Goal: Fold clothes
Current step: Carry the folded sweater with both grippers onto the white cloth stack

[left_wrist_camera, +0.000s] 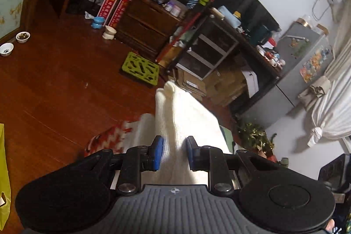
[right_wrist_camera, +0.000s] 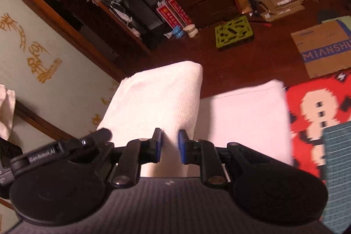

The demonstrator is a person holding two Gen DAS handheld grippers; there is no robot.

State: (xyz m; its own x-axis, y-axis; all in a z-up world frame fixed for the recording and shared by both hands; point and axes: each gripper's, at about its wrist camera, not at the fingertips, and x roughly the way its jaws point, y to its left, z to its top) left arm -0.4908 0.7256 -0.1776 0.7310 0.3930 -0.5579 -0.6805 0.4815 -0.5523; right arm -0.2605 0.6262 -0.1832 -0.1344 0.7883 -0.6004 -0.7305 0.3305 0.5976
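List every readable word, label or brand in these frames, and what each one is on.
"GenRebel.AI": label on the black gripper body.
"MIANSHU", cut off at the frame edge: blue band on the cardboard box.
Red cartons by the drawers: printed characters too small to read.
Gold wall characters: stylised, not legible.

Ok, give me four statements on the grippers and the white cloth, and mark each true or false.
1. The left gripper holds white knit cloth between its blue pads. True.
2. The right gripper is empty. False: its pads pinch white cloth too.
3. A lime-green perforated mat lies on the wooden floor. True.
4. The cloth in the grippers is black. False: it is white.
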